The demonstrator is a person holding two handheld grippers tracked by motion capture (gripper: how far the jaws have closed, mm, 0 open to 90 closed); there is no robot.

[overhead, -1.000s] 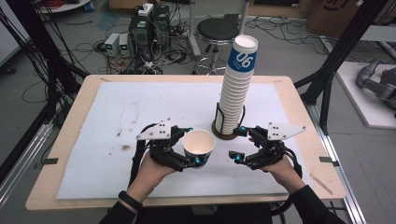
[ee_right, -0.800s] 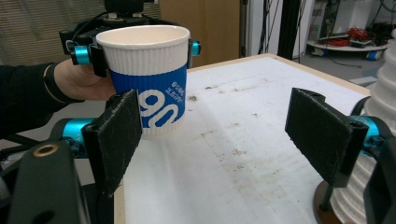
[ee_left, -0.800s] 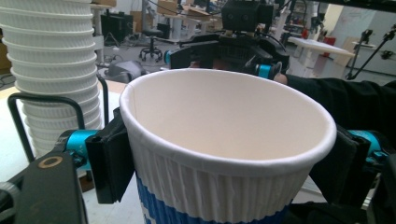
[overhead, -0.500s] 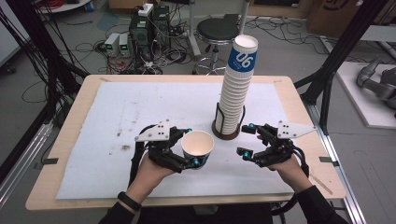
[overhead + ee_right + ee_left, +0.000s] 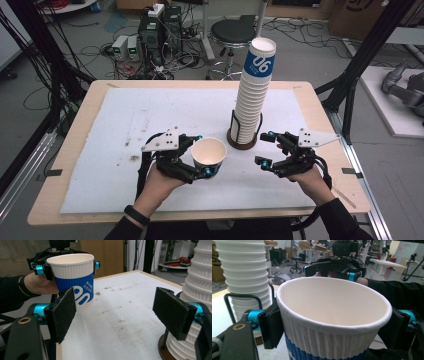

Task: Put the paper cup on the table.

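My left gripper (image 5: 203, 155) is shut on a white ribbed paper cup (image 5: 209, 156) with a blue band, held upright just above the white mat. In the left gripper view both black pads (image 5: 272, 325) press the cup (image 5: 332, 315) below its rim. My right gripper (image 5: 265, 147) stands open to the right of the cup, its fingers pointing toward it and nothing between them. From the right gripper view the cup (image 5: 75, 282) lies beyond the left pad (image 5: 62, 315). A tall stack of cups (image 5: 252, 95) rises from a dark round holder (image 5: 243, 145) between the two grippers, farther back.
A white mat (image 5: 125, 125) covers most of the wooden table (image 5: 320, 100). It is stained at the left. Beyond the table are a stool (image 5: 232, 32), electronics and cables on the floor. Black frame posts (image 5: 360, 65) stand at the right.
The right gripper has drifted slightly to the right and farther back, away from the cup. The left gripper and its cup have stayed put.
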